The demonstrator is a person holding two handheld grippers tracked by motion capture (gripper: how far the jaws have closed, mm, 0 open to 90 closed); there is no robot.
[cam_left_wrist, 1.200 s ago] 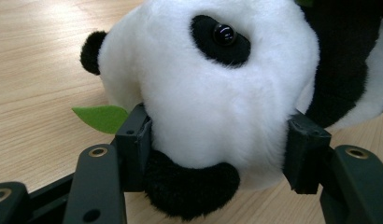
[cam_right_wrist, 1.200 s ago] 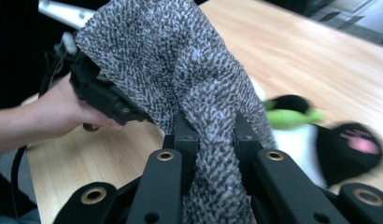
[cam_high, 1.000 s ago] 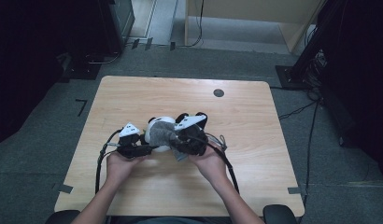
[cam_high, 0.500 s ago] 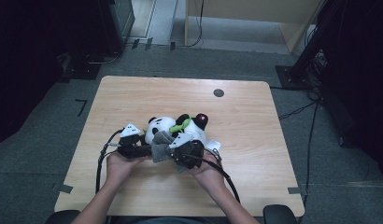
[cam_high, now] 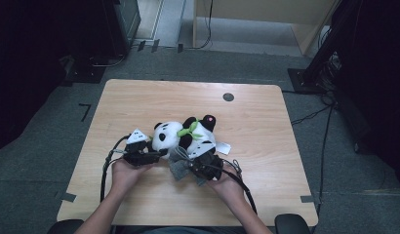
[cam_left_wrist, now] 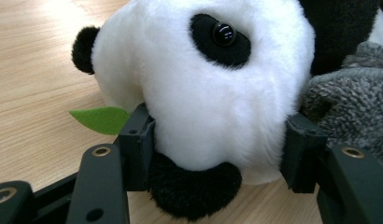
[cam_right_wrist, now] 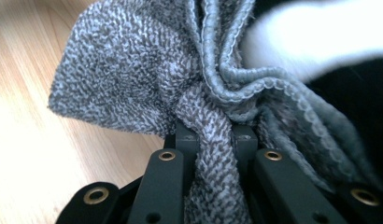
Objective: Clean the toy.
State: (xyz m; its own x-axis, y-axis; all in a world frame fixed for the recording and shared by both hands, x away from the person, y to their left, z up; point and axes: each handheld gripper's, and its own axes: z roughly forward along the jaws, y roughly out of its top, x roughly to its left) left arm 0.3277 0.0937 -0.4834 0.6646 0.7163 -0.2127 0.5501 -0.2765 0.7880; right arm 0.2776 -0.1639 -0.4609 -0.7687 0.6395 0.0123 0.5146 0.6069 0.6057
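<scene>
While my right hand-held gripper [cam_high: 197,165] sinks toward the worktop [cam_high: 139,97], the grey towel [cam_high: 178,165] comes down off the panda plush [cam_high: 183,134].

A second ago the towel was bunched up over the toy between my two tools; now the panda's white face and green leaf scarf [cam_high: 187,129] are uncovered, so I judge the wiping pass finished or the cloth ready to be set aside. My right jaws are pressed together on a fold of towel [cam_right_wrist: 213,140]. My left hand-held gripper [cam_high: 154,155] pinches the panda's head [cam_left_wrist: 203,93] between its pads, steadying it. The plush lies on its back near the worktop's middle, long axis running left to right, head to the left, feet to the right.
</scene>
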